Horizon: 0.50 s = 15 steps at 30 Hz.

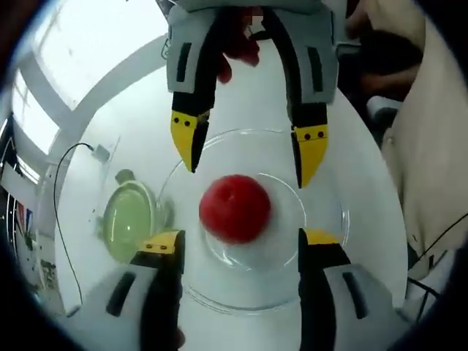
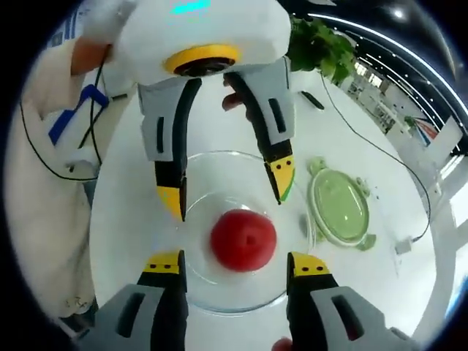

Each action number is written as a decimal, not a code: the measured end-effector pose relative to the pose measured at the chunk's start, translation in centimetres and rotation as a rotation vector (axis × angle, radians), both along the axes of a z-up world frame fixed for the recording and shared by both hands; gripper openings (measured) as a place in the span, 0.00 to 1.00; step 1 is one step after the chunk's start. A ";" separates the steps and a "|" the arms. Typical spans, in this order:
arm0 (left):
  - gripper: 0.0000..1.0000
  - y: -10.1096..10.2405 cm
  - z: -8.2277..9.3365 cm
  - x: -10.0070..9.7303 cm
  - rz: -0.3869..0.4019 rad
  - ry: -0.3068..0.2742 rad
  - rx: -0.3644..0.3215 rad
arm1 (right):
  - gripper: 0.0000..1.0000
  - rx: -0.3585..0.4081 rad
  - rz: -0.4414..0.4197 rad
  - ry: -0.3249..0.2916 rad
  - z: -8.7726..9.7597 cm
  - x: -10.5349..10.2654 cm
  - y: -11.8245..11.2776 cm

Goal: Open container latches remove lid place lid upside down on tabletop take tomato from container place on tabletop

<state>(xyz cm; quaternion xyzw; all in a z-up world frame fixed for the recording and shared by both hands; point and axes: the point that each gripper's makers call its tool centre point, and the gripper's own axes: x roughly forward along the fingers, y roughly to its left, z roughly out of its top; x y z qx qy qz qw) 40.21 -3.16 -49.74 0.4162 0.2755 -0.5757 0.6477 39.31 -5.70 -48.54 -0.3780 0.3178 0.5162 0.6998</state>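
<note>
Tomato [image 1: 235, 208] in container [image 1: 329, 241], lid [image 1: 130, 219] beside.

Round white glossy tabletop [image 1: 365, 175] spans both views, brightly lit. In the left gripper view, pale bright window panes with white frames [image 1: 66, 51] at 10 o'clock. In the right gripper view, a green leafy plant [image 2: 322, 45] at 1 o'clock, with a thin black cable [image 2: 380, 150] trailing across the table toward 3 o'clock.

White round tabletop [image 2: 124, 219] under my claws, clear glass container [image 2: 219, 164] sitting on it w/ tomato inside, green lid [image 2: 338, 207] lying just beside, black cable [image 2: 380, 150] trailing across, dark object near plant, too small to ID
</note>
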 end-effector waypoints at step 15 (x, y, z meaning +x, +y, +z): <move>0.55 -0.9 -0.9 0.4 -0.012 0.048 -0.034 | 0.49 -0.041 0.000 0.043 -2.2 0.7 0.1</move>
